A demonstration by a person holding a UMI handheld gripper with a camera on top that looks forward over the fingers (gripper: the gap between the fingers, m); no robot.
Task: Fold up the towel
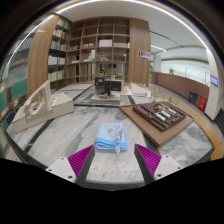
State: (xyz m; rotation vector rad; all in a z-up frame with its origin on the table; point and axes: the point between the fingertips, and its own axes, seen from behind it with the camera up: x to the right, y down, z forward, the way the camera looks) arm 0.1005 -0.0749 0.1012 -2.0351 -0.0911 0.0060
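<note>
The gripper (pixel 110 160) hangs above the marble-patterned desk (pixel 60 135) with its magenta pads (pixel 80 160) spread wide and holding nothing, probably lined up this way so the fingers can come down on either side of the cloth. Just ahead of the fingers, centred between them, lies the towel (pixel 112 138): a small light-blue piece with a printed pattern, bunched into a rough rectangle and seemingly only partly folded. Further right, a dark wooden tray (pixel 160 116) sits apart from it.
</note>
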